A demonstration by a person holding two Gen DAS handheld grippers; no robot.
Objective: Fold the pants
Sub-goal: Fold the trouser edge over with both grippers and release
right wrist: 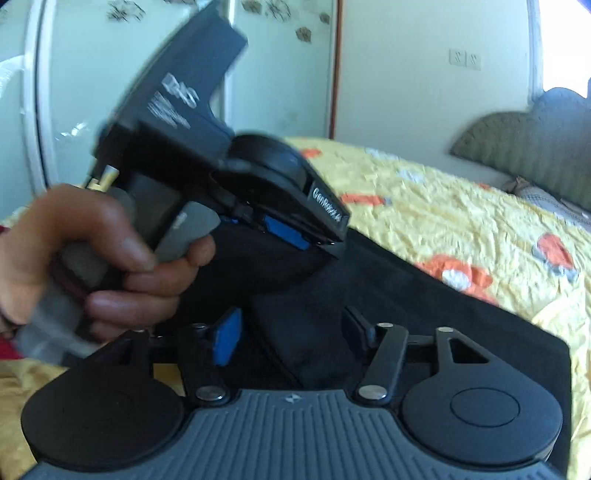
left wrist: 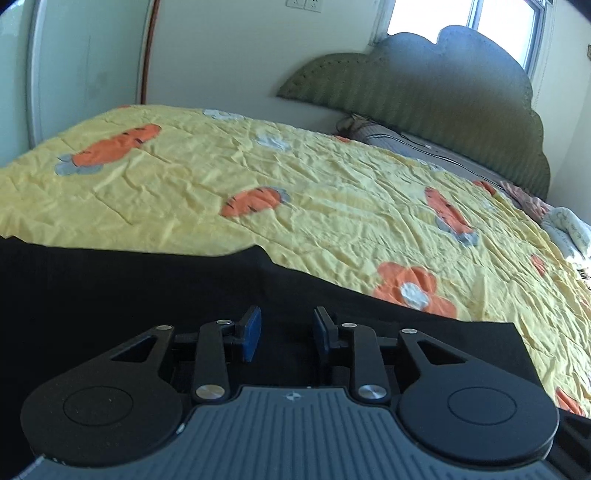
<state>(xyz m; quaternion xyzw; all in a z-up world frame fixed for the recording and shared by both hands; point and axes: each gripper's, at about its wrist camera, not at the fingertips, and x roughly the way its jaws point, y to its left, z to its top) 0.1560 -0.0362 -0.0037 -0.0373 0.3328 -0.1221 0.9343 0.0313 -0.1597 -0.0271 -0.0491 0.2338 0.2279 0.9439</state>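
Black pants (left wrist: 110, 288), lower frame: matt, light-absorbing cloth. Yellow bedspread (left wrist: 332, 206), centre: thin, finely wrinkled cotton-like fabric with printed orange motifs. Headboard (left wrist: 443, 99), upper right: ribbed green upholstery. Left gripper (left wrist: 284, 336), bottom: matt black plastic links, bright metal pivots, blue rubbery pads. Ribbed grey plastic housing (left wrist: 295, 424), satin finish.

Daylit room, fisheye views, one of them blurred.
A blown-out window (left wrist: 465, 14) lights the scene; edges bend strongly; the right wrist view smears with motion blur, and the black pants (left wrist: 110, 288) show no detail.
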